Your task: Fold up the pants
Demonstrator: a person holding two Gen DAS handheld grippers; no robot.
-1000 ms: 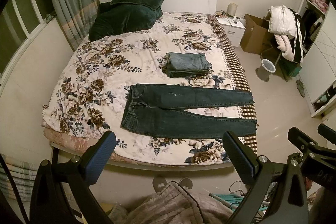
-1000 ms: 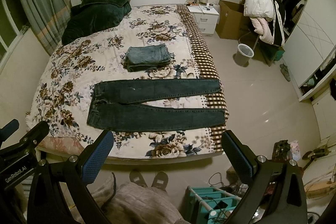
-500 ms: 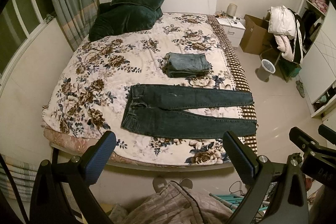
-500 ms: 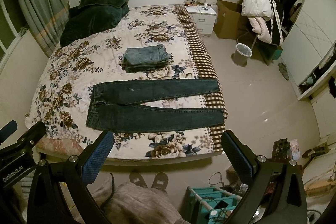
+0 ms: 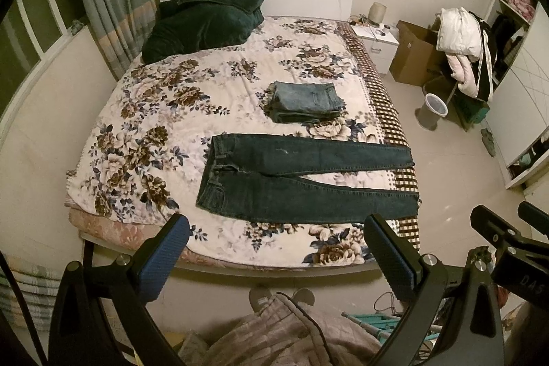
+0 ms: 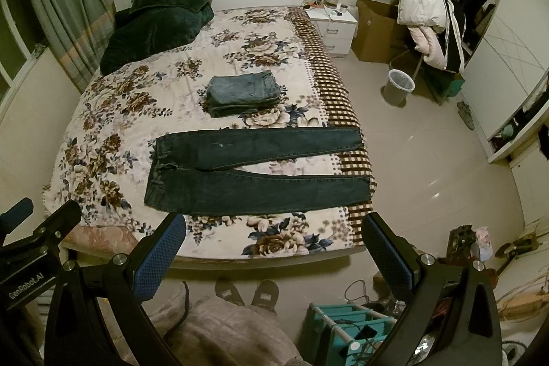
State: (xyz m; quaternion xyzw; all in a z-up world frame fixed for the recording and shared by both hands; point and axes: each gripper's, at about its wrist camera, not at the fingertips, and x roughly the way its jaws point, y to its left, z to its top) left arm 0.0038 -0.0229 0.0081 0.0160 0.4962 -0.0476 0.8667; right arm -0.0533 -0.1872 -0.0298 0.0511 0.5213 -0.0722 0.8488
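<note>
Two wrist views, same bed (image 5: pixel 164 139) seen from its foot. Dark jeans (image 5: pixel 302 180) are laid flat across the near part of the floral cover, waistband to the left, both legs run out to the right, hems at the checked right edge. A narrow wedge of cover is seen between the legs. Folded jeans (image 5: pixel 305 102) are stacked just beyond, apart from the flat pair. Green bedding (image 5: pixel 202 23) is piled at the headboard.

View differences: the teal rack (image 6: pixel 346 325) by the bed foot is shown clearly in the right view and only as a sliver in the left view. Slippers (image 6: pixel 247 292) are seen whole in the right view and partly covered by quilted fabric in the left. The window frame is shown more fully in the left view. Each view catches part of the other gripper at its edge. Bin (image 6: pixel 398 86), box and nightstand are seen in both.

Left gripper (image 5: pixel 274 249): jaws spread wide, nothing held. Right gripper (image 6: pixel 271 246): jaws spread wide, nothing held. Both are held high, off the foot of the bed, well apart from the dark jeans; in both views the pair is framed just above the gap between the blue pads (image 6: pixel 158 258).
</note>
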